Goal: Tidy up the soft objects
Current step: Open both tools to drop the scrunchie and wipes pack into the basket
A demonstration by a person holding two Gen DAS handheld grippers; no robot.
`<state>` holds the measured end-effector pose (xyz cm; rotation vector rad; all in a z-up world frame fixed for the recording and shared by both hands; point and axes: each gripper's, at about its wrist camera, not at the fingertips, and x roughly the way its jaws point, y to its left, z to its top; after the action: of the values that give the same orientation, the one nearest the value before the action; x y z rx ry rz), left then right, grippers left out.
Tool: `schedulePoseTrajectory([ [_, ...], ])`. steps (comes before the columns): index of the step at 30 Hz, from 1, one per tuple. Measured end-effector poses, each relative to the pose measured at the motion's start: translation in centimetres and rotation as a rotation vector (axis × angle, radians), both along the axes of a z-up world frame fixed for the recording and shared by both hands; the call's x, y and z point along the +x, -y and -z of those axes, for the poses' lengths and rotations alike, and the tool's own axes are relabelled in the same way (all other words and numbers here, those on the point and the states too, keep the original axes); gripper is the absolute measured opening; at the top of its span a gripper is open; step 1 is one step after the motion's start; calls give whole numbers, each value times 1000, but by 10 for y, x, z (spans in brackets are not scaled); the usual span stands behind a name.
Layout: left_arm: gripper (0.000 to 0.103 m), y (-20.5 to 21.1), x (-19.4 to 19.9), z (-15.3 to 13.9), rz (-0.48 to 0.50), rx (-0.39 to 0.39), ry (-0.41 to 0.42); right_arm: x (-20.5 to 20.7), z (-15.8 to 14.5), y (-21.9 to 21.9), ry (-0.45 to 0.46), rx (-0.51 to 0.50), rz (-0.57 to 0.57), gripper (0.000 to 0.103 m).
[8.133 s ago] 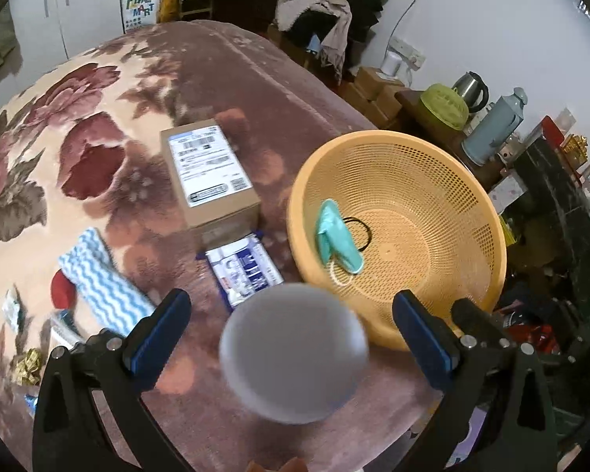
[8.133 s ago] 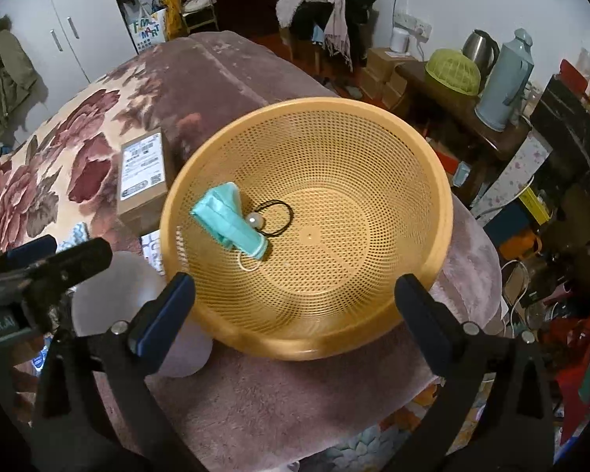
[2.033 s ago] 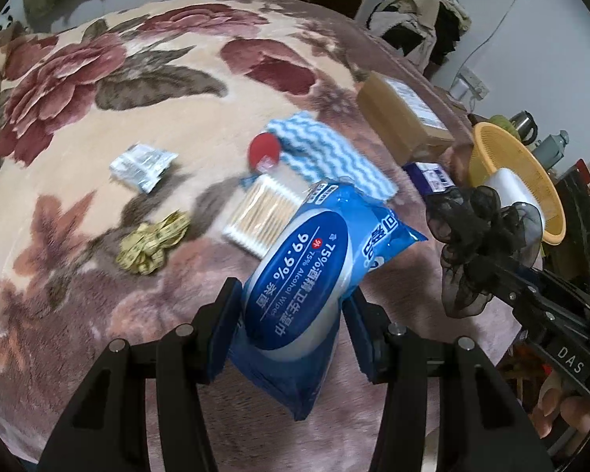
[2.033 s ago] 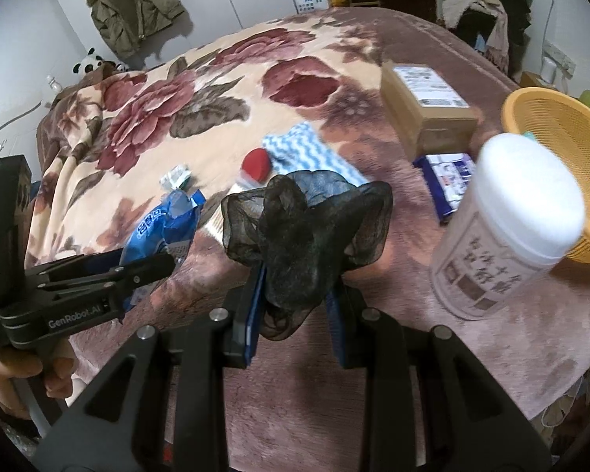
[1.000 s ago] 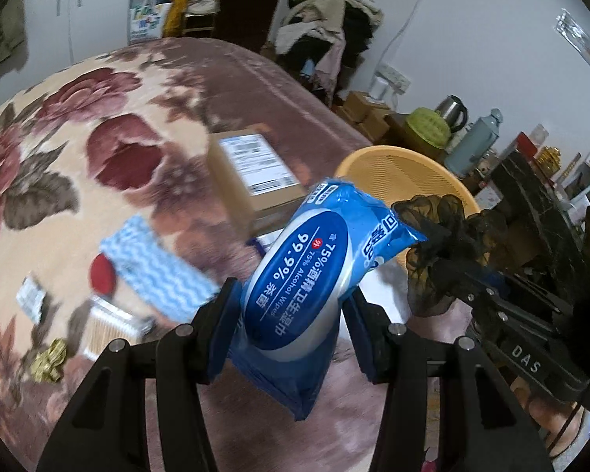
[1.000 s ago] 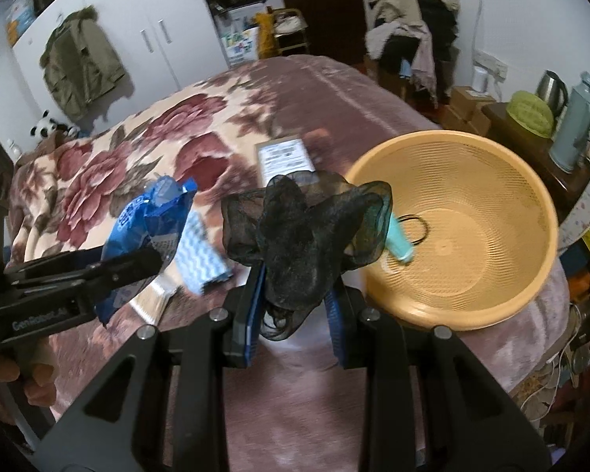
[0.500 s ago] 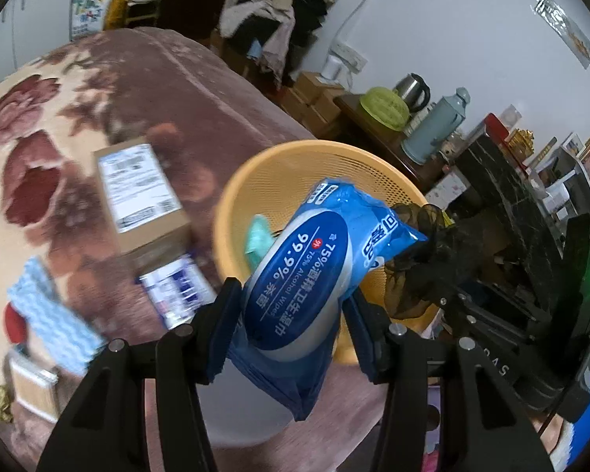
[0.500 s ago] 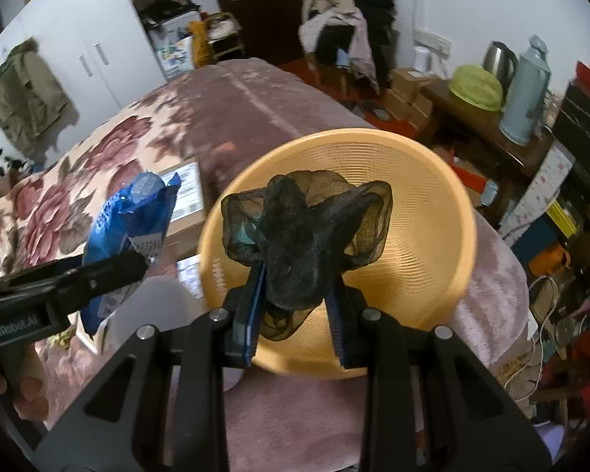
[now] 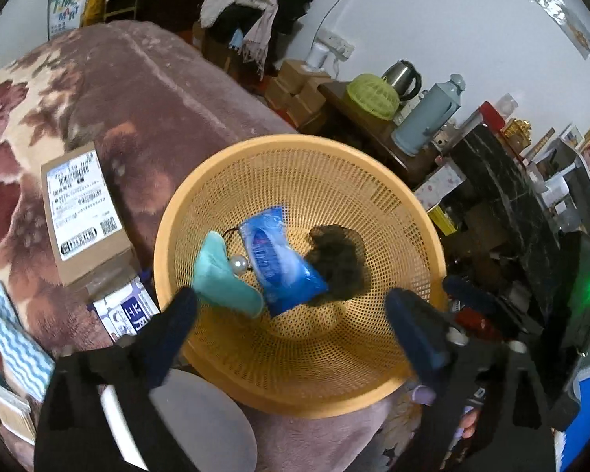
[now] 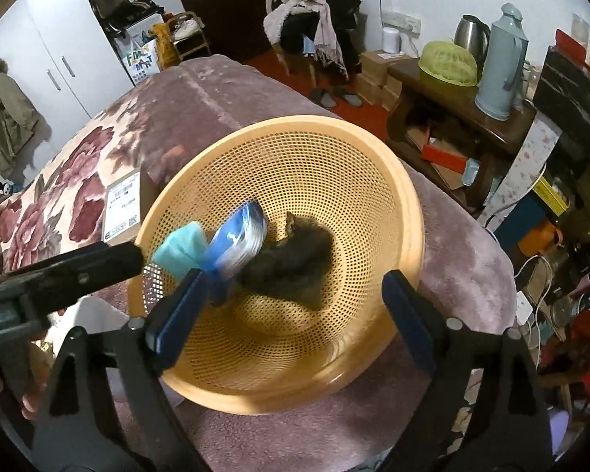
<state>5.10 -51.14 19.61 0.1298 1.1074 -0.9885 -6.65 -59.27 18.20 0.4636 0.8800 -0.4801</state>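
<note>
Wipes pack (image 9: 280,259) newly dropped — blurred

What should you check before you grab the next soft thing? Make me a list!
1. Left hand-held gripper open and holding nothing: ok.
2. Right hand-held gripper open and holding nothing: ok.
3. Blue wet-wipes packet inside the round orange mesh basket: ok.
4. Black gauzy hair scrunchie inside the basket: ok.
5. Folded teal face mask inside the basket: ok.
6. Blue-and-white wavy-striped cloth in the basket: not ok, it lies on the floral blanket.
</note>
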Motion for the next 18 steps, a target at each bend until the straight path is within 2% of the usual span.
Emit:
schedulePoseTrajectory([
  [3, 102, -6, -1, -7, -17, -5, 27, -1, 1, 1, -3, -2, 8, 93],
  [5, 102, -12, 0, -10, -37, -8, 39, -2, -1, -1, -12, -15, 15, 101],
  [10, 102, -30, 1, -18, -74, 2, 67, -6, -6, -6, -23, -30, 20, 102],
  [18, 102, -69, 3, -22, -115, 4, 63, -6, -19, -25, -17, -48, 4, 103],
])
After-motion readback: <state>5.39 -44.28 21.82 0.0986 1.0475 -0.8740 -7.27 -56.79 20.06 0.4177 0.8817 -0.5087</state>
